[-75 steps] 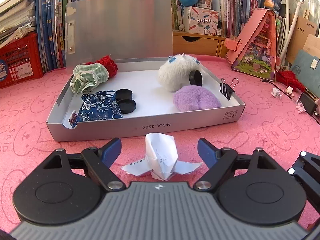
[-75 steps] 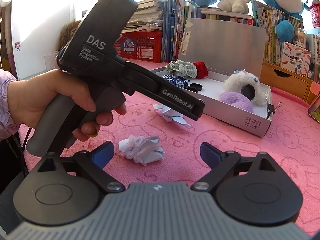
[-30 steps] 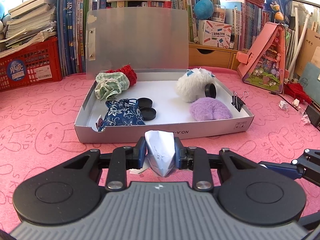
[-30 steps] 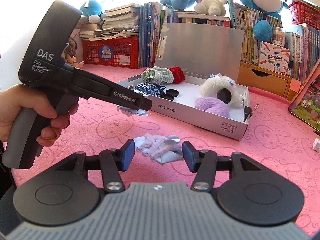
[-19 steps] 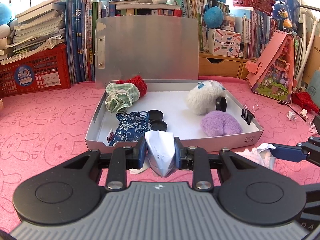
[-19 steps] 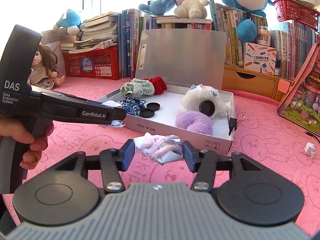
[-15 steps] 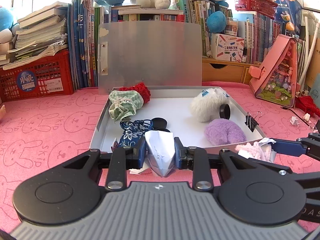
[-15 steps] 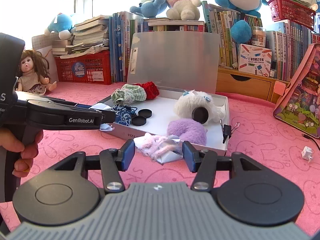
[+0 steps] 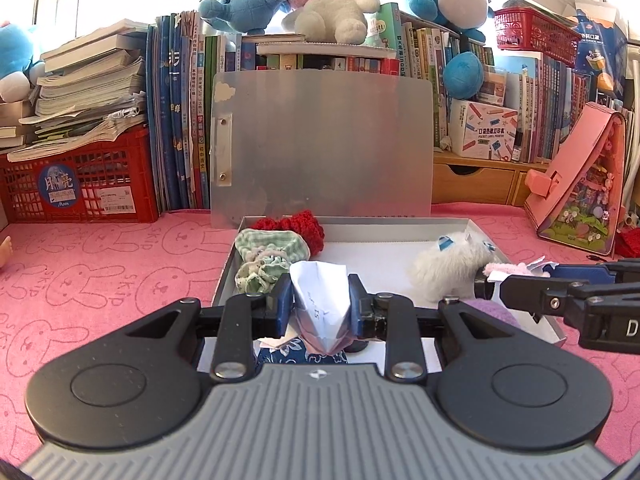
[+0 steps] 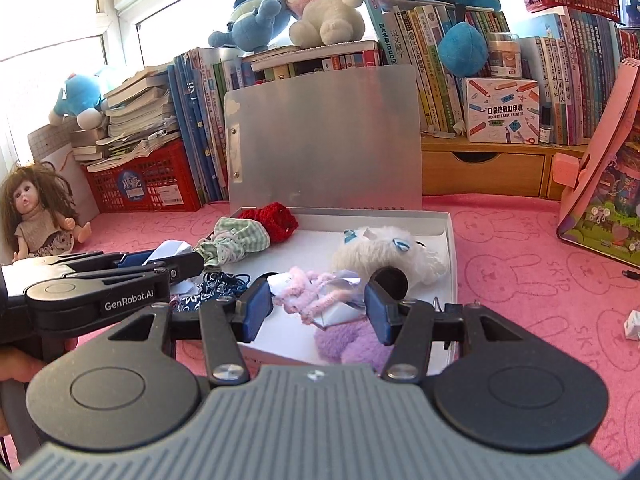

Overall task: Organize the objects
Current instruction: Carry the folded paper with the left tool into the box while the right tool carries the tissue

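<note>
Beyond both tools runs a wall of upright books (image 9: 436, 56) with plush toys (image 9: 332, 4) piled on top, and a red crate (image 9: 80, 184) of papers off to the left tool's left. A pink bunny-print cover (image 9: 100, 280) spreads over the desk beneath them. Ahead of the tools sits a shallow grey box (image 9: 472, 224) with its lid (image 9: 320, 148) standing up at the back. Inside it lie a white fluffy toy (image 10: 384, 252), a green checked cloth (image 9: 272, 256) and a red knit piece (image 9: 296, 226) beyond the left tool. The left tool (image 9: 320, 308) is clamped tight on a crumpled white paper (image 9: 320, 300), held above the box's near edge. The right tool (image 10: 318, 308) grips a wad of paper and pink fuzzy yarn (image 10: 316, 296) over the box's near right part, just above a purple plush piece (image 10: 352, 344).
</note>
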The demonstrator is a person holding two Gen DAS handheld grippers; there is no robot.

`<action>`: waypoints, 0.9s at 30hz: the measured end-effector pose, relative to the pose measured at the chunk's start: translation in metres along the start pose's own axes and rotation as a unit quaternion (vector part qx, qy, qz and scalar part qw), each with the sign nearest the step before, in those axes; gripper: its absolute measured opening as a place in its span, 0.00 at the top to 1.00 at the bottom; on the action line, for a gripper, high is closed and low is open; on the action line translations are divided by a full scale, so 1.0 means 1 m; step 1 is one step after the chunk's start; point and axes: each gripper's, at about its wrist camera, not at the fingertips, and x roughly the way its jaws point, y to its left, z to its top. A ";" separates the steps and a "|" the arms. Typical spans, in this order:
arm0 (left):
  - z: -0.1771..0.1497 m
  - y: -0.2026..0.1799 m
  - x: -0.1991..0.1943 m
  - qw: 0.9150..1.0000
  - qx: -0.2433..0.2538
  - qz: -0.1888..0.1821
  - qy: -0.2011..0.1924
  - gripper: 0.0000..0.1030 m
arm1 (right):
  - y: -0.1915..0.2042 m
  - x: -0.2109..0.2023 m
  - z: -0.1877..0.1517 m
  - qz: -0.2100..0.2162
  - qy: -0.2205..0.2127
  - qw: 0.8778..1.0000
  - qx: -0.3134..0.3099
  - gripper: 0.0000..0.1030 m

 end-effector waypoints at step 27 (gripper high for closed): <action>-0.005 0.019 0.063 0.999 -0.015 0.031 0.038 0.68 | -0.006 0.063 0.012 0.003 0.034 0.999 0.030 0.44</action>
